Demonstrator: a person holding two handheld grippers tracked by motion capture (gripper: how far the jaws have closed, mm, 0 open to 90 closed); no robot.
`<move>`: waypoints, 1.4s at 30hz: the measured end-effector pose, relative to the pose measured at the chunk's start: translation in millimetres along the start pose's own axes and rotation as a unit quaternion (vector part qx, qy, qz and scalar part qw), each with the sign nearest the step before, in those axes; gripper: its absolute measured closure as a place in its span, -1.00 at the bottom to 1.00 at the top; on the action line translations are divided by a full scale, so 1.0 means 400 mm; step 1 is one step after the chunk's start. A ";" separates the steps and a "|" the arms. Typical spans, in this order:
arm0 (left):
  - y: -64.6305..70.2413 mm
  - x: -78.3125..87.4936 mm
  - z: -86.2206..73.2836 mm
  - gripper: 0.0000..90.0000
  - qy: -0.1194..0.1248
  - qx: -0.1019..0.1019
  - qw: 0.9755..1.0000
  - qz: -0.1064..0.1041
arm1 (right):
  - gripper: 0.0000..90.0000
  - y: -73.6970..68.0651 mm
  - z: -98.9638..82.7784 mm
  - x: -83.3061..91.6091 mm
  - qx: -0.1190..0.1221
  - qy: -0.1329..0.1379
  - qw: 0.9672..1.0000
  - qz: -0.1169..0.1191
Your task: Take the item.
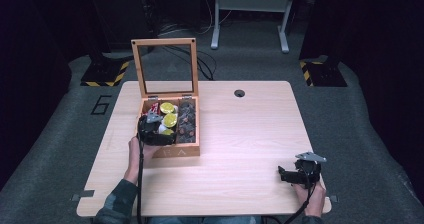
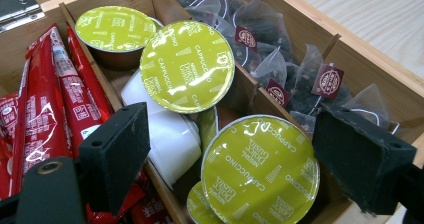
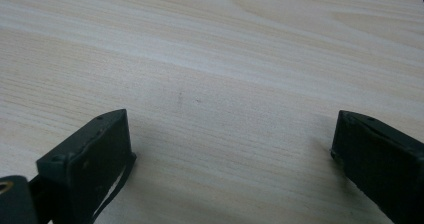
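The left gripper (image 2: 230, 154) stands part open astride the nearest cappuccino capsule (image 2: 260, 171) in the wooden box (image 1: 192, 149), its pads clear of the green lid. I'd lower until both pads flank the capsule's wall under the rim, then squeeze squarely, avoiding the tilted capsule (image 2: 186, 66) and tea bags (image 2: 300, 79) beyond. The right gripper (image 3: 230, 149) waits wide and empty over the counter (image 3: 225, 49).

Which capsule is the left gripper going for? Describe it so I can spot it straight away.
Find the open wooden box on the table's left half, then its middle compartment of green-lidded Cappuccino capsules. The target looks to be the nearest capsule, lying between the open jaws of the left gripper. Unlike the tilted capsule propped behind it, it sits lowest, closest to the box's front wall.
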State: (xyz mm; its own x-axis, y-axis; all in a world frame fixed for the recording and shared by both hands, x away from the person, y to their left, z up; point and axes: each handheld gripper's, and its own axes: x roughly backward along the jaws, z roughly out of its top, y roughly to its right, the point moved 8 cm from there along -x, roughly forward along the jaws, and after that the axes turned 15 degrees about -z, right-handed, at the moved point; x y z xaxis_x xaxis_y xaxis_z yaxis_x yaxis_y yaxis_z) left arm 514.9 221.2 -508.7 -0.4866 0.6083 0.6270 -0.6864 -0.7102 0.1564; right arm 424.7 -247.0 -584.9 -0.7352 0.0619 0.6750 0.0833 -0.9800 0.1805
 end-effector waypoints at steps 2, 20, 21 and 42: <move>0.000 0.001 0.000 -0.66 0.003 0.003 1.000 -0.002 | -0.96 0.000 0.000 0.000 0.000 0.000 1.000 0.000; 0.016 0.013 -0.021 -0.45 -0.020 -0.026 0.999 -0.020 | -0.96 0.000 0.000 0.000 0.000 0.000 1.000 0.000; 0.017 0.012 -0.021 -0.45 -0.017 -0.024 0.999 -0.022 | -0.96 0.000 0.000 0.000 0.000 0.000 1.000 0.000; 0.030 0.005 -0.030 -0.15 -0.021 -0.017 0.999 -0.047 | -0.96 0.000 0.000 0.000 0.000 0.000 1.000 0.001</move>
State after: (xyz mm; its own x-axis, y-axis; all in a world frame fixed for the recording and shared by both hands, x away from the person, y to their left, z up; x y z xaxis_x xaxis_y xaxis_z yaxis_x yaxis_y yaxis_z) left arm 499.1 218.0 -514.7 -0.3959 0.6560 0.6426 -0.7470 -0.6371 0.1902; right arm 424.7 -247.0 -584.9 -0.7348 0.0606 0.6755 0.0846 -0.9800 0.1800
